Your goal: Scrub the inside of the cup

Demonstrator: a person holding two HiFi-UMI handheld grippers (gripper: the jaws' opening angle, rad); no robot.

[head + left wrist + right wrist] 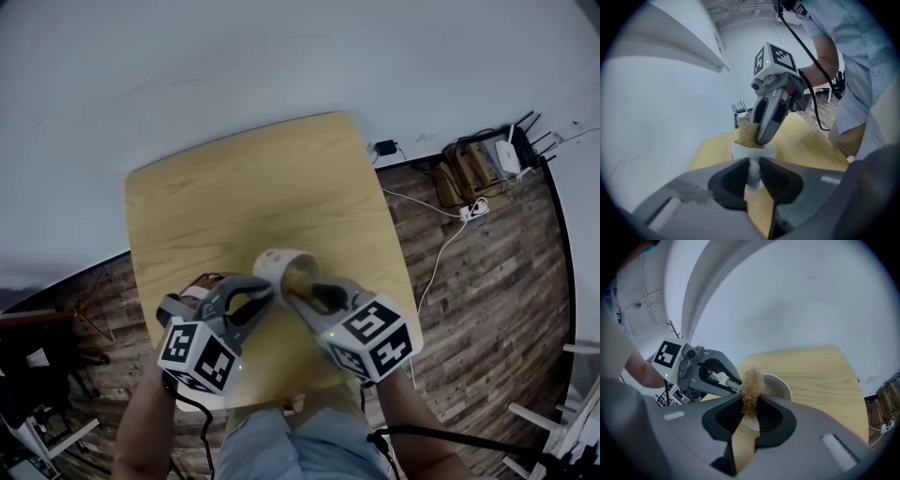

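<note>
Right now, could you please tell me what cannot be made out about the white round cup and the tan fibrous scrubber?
1. Inner bottom of the white round cup: head view, its mouth covered by the right gripper and tan fibrous scrubber.
2. Cup's base and whether it rests on the light wooden table: left gripper view, hidden by the left gripper clamped on the handle.
3. Head view: the boxes by the wall are too small.

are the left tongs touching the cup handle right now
Touching. The left gripper view shows the left tongs closed on the white cup handle, with both dark pads pressed against its sides and no gap showing.
</note>
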